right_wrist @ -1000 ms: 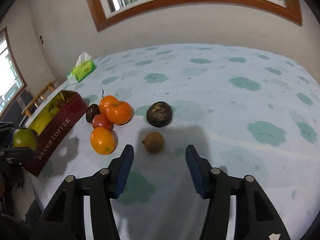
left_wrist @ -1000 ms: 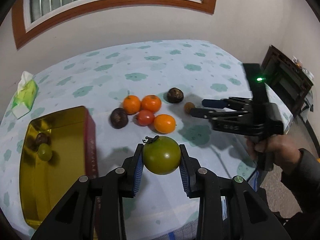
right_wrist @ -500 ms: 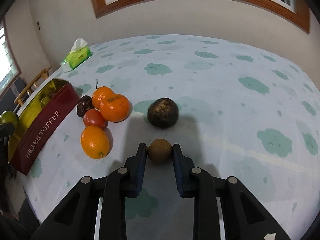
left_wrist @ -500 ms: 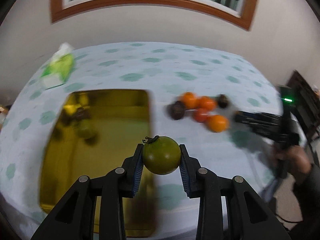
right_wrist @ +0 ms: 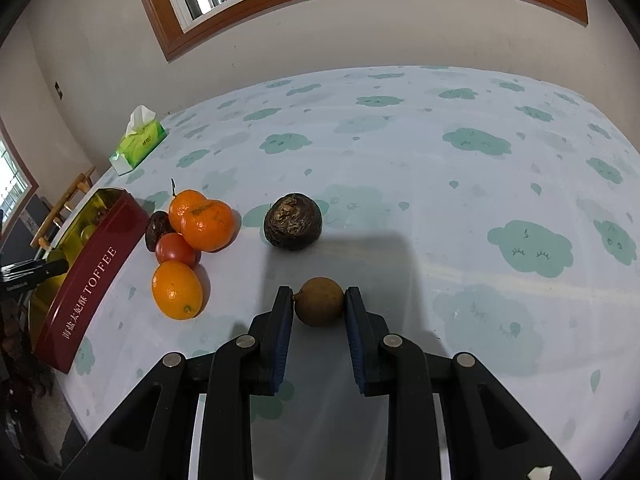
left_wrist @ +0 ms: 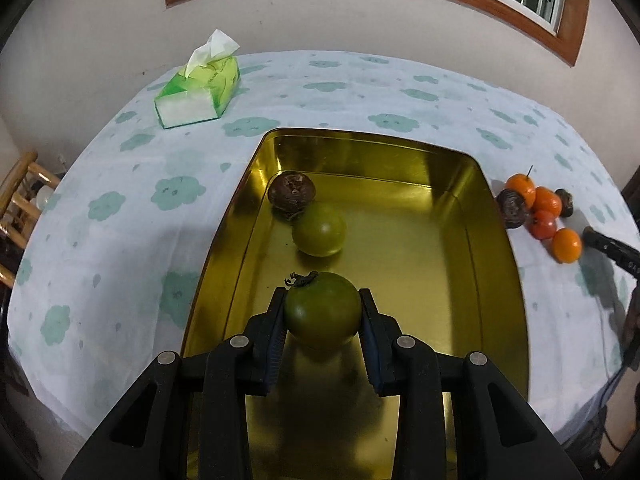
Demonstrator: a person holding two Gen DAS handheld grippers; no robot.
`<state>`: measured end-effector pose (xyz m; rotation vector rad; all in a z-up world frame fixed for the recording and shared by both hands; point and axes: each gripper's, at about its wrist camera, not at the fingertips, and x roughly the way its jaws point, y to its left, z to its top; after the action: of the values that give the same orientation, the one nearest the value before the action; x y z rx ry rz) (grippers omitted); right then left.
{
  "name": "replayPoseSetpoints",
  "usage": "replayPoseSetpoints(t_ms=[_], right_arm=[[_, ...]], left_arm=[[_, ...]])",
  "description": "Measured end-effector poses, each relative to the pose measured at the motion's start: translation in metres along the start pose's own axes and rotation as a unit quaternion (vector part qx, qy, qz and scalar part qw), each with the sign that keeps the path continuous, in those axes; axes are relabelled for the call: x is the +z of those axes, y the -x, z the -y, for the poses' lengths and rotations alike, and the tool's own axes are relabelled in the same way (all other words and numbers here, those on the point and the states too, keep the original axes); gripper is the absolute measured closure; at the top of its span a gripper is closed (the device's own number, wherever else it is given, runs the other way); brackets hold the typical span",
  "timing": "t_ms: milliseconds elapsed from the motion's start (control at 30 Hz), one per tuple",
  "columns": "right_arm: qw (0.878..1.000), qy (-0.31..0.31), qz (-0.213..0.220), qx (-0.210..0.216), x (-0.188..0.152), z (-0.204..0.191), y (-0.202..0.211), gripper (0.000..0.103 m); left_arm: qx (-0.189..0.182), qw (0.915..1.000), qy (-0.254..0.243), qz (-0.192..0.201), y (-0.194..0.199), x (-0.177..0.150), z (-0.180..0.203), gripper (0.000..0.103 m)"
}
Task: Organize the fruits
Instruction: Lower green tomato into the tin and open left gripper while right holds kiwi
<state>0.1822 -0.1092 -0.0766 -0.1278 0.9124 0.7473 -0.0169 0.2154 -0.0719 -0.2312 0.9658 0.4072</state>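
The left gripper [left_wrist: 322, 314] clamps a round, dark green tomato [left_wrist: 322, 309] with a dried curled stem between its blue-padded fingers [left_wrist: 276, 332], above the near half of a shiny gold rectangular tin tray [left_wrist: 494, 264]. Just ahead of the tips, inside the tray, lie a lighter green round fruit [left_wrist: 319, 230] and, touching it beyond, a wrinkled dark brown round fruit [left_wrist: 291, 191]. Far ahead to the left is a green tissue pack [left_wrist: 199, 88].

The right gripper [right_wrist: 319, 307] is closed narrowly on a small, dull brown round fruit [right_wrist: 319, 302] at the cloud-patterned tablecloth [right_wrist: 460, 184]. Ahead sits another wrinkled dark brown fruit [right_wrist: 293, 222]. Ahead to the left cluster two mandarins [right_wrist: 202, 218], a red tomato [right_wrist: 175, 249] and an oval orange fruit [right_wrist: 176, 290], beside the tray's red wall.
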Motion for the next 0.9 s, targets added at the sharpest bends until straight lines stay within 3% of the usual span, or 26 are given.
replayPoseSetpoints(t_ms=[900], right_arm=[[1.000,0.008,-0.001,-0.010,-0.001,-0.005,-0.001,0.079]], left_arm=[[0.034,0.9988,-0.032,0.015,-0.009,0.009,0.006,0.065]])
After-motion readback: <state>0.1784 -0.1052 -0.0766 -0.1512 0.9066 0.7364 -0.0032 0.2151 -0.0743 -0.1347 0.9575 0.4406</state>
